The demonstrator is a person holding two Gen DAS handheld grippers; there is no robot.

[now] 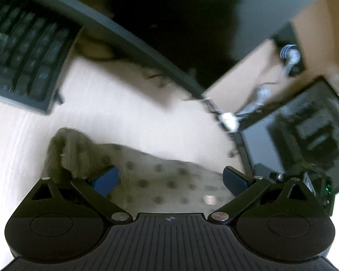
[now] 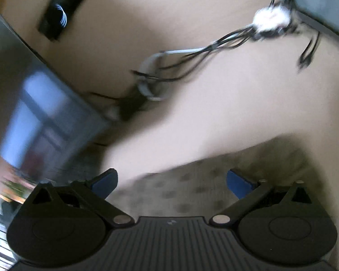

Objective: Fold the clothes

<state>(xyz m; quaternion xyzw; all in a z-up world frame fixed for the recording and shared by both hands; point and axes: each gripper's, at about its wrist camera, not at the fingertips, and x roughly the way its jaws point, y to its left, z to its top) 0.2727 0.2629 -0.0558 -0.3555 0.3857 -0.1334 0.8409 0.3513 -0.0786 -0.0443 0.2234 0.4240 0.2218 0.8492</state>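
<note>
Left gripper (image 1: 170, 178) hangs over the dotted grey garment (image 1: 151, 176) with jaws spread wide and gripping nothing; the cloth lies on the pale desk (image 1: 124, 113), bunched in a raised lump at its end toward the keyboard (image 1: 24, 56), so any fold appears incomplete. Right gripper (image 2: 171, 180) likewise has its jaws spread and empty above the same dotted grey garment (image 2: 192, 187), whose edge lies on the desk on the near side of the cable bundle (image 2: 192, 56); heavy blur hides any fold lines, so most folding is judged outstanding.
</note>
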